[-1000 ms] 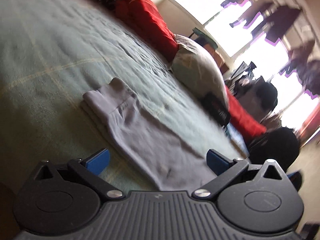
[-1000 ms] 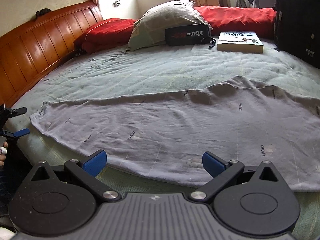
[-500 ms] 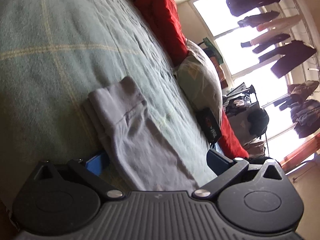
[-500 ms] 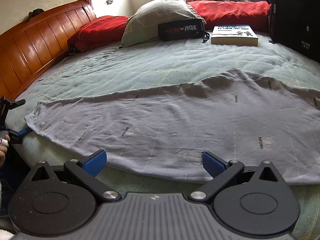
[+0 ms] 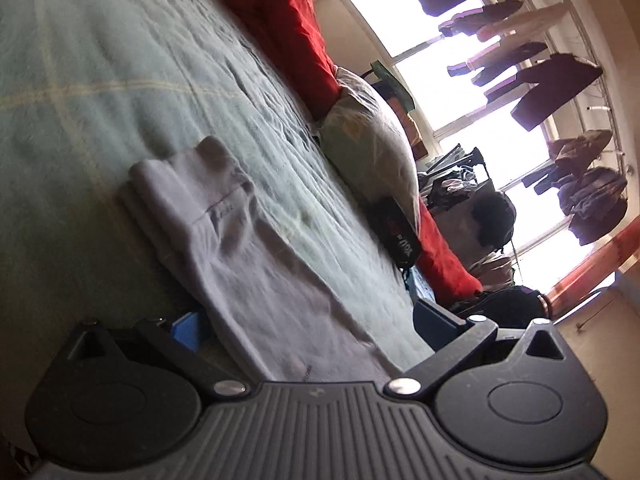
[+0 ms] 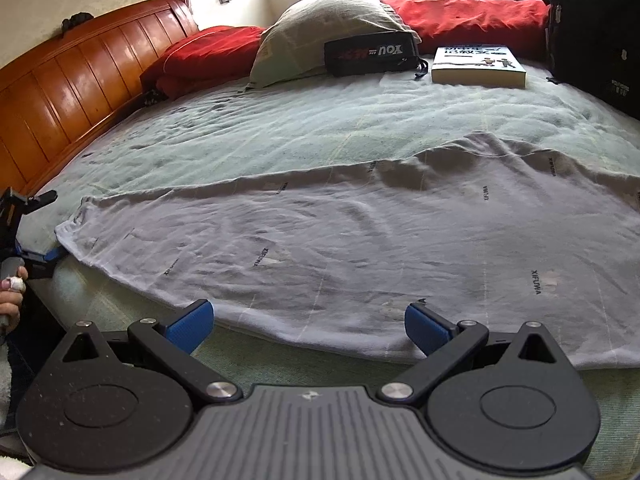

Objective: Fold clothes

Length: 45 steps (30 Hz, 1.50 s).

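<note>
Garment (image 6: pixel 360 248): lying flat on bed (image 6: pixel 280 128).
Left gripper (image 5: pixel 304 320): jaws wide, sinking nearer the left end, gripping nothing.
Right gripper (image 6: pixel 308 320): edging closer, gaping, empty.

The garment (image 6: pixel 360 248) is seen in pale grey-lilac, printed with small dark words and thin lines. The blanket (image 6: pixel 280 132) is pale green with faint checks. Blue pads (image 6: pixel 190 324) are carried on black grippers. The pillows (image 6: pixel 208 54) are red.
</note>
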Tool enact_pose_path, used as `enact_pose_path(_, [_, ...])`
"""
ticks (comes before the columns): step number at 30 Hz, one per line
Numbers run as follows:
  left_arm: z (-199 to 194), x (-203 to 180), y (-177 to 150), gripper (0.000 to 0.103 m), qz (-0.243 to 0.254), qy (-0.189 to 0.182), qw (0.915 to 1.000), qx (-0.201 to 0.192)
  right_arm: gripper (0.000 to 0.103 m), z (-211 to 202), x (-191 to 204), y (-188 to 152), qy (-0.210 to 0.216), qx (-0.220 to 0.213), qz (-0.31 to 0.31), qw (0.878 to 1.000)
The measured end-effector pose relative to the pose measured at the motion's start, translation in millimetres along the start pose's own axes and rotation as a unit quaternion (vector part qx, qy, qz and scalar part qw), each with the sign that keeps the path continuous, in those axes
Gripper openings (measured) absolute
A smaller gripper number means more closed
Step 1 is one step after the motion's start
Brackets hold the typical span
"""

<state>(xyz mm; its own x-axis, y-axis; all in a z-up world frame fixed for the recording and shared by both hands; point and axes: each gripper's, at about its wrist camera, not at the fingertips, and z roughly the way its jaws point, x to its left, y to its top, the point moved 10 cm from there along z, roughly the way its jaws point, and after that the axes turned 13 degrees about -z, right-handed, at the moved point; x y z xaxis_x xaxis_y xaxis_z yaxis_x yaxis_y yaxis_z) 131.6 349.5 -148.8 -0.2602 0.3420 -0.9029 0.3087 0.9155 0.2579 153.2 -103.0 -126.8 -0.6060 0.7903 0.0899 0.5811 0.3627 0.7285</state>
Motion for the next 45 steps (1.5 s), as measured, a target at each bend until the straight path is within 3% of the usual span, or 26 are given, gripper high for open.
enact_pose_path(7, [3.2, 3.9, 23.0, 0.102, -0.037, -0.008, 0.9984, -0.042, 0.103, -3.1, -1.1, 1.2, -0.001, -0.005, -0.001, 1.0])
enact_pose_path(11, [13.5, -7.1, -0.8, 0.102, -0.001, -0.02, 0.9998, 0.007, 0.103, -2.4, -1.6, 1.6, 0.001, -0.005, 0.002, 1.0])
enact_pose_path(18, [24.0, -7.2, 13.7, 0.102, 0.015, 0.0, 0.9995, -0.026, 0.103, -1.4, 1.6, 1.7, 0.004, -0.004, -0.005, 1.0])
enact_pose_path(26, [33.7, -14.9, 10.0, 0.102, 0.092, 0.033, 0.994, -0.048, 0.103, -3.3, 4.1, 5.1, 0.005, -0.008, -0.007, 1.0])
enact_pose_path(30, [30.4, -12.8, 16.4, 0.102, 0.063, 0.025, 0.9961, -0.057, 0.103, -4.0, 6.2, 5.5, 0.01, -0.009, -0.011, 1.0])
enact_pose_path(33, [19.6, -7.4, 20.9, 0.102, 0.023, -0.015, 0.997, -0.073, 0.103, -5.0, 3.4, 4.5, 0.011, -0.011, -0.008, 1.0])
enact_pose_path(36, [12.5, -7.5, 18.6, 0.102, 0.016, -0.037, 0.996, -0.08, 0.103, -5.2, -1.6, 2.9, 0.011, -0.012, 0.002, 1.0])
enact_pose_path(45, [7.8, -10.7, 17.4, 0.102, 0.0, -0.032, 0.9963, -0.08, 0.103, -6.9, -4.2, 0.1, 0.013, -0.015, 0.006, 1.0])
